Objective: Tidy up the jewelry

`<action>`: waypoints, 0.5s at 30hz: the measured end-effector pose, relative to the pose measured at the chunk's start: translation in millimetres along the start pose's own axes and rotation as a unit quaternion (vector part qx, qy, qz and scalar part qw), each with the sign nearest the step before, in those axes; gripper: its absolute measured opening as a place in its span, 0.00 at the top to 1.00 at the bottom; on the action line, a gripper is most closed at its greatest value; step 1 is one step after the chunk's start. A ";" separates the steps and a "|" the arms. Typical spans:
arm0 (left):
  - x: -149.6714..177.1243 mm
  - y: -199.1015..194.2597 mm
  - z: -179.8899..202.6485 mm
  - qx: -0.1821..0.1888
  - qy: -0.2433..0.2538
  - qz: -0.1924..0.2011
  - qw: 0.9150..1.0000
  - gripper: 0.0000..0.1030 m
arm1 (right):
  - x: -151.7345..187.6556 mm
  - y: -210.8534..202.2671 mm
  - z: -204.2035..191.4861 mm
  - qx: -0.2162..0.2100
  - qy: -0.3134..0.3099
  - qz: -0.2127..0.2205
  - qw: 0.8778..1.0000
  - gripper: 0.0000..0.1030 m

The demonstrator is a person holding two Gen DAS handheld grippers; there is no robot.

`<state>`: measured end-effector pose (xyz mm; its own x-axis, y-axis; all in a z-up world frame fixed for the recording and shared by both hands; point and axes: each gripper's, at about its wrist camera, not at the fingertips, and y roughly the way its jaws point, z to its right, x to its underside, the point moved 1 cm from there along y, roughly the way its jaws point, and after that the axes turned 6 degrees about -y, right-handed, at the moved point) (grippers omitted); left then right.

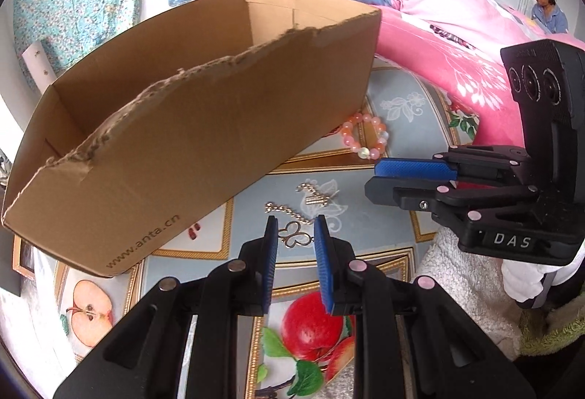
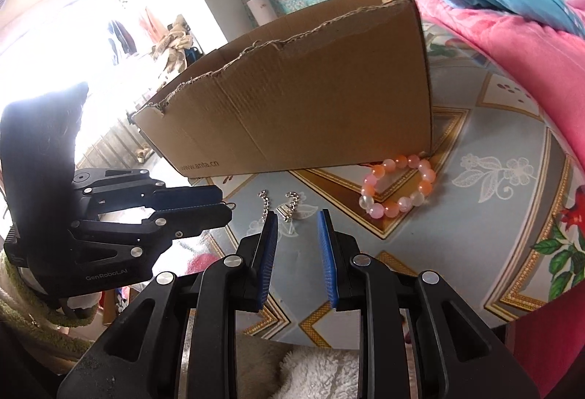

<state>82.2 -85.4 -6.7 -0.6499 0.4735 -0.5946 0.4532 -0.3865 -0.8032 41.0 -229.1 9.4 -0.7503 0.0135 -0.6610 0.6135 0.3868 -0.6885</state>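
A gold chain with a butterfly pendant [image 1: 296,232] lies on the patterned table. My left gripper [image 1: 295,221] is open, its blue pads straddling the pendant just above it. A pink and orange bead bracelet [image 1: 365,137] lies at the corner of the open cardboard box [image 1: 190,128]. In the right wrist view the chain [image 2: 281,205] lies just ahead of my open right gripper [image 2: 297,216], the bracelet [image 2: 398,187] sits to the right by the box [image 2: 310,99], and the left gripper [image 2: 223,205] reaches in from the left.
The round table [image 2: 493,216] has a fruit and flower cover. Pink and blue bedding [image 1: 457,33] is piled behind it. A white fleecy cloth [image 1: 460,282] lies at the near edge. A person [image 1: 544,2] sits at the far right.
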 end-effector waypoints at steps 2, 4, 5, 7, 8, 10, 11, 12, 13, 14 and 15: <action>1.3 -1.7 -8.8 -0.004 -0.010 0.004 1.000 0.81 | -4.0 9.9 -5.2 0.006 -0.014 -0.009 1.000 0.78; 3.3 -3.8 -16.0 -0.006 -0.019 0.011 1.000 0.81 | -8.4 17.3 -8.2 0.015 -0.025 -0.016 0.999 0.78; 3.9 -4.8 -19.2 -0.005 -0.024 0.014 1.000 0.81 | -10.8 19.6 -9.4 0.016 -0.029 -0.018 0.999 0.78; 5.4 -5.8 -24.7 -0.006 -0.031 0.018 0.999 0.81 | -14.6 22.6 -14.0 0.019 -0.042 -0.020 0.999 0.78; 6.3 -6.2 -27.9 -0.007 -0.035 0.020 0.999 0.81 | -15.9 23.9 -17.8 0.021 -0.054 -0.022 0.998 0.78; 8.3 -6.3 -33.4 -0.007 -0.044 0.024 0.999 0.81 | -17.1 27.7 -27.3 0.018 -0.077 -0.025 0.997 0.78; 9.4 -6.7 -36.4 -0.007 -0.048 0.026 0.998 0.81 | -17.7 30.1 -31.4 0.013 -0.085 -0.029 0.996 0.79; 10.1 -6.6 -38.3 -0.007 -0.053 0.028 0.998 0.81 | -17.8 33.4 -35.2 0.011 -0.093 -0.035 0.995 0.79; 11.4 -7.0 -41.2 -0.007 -0.057 0.029 0.998 0.81 | -17.3 37.0 -38.8 0.014 -0.101 -0.041 0.994 0.80; 12.5 -7.1 -43.3 -0.007 -0.061 0.031 0.998 0.81 | -16.3 40.3 -41.8 0.018 -0.110 -0.046 0.993 0.82; 13.6 -7.0 -45.3 -0.006 -0.064 0.032 0.997 0.81 | -16.1 43.6 -44.0 0.022 -0.116 -0.051 0.992 0.85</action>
<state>97.9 -40.5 -10.8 -0.6924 0.3424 -0.6351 0.5028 -0.4024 -0.7650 69.1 -171.9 3.1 -0.7352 -0.2370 -0.6351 0.5519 0.3348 -0.7638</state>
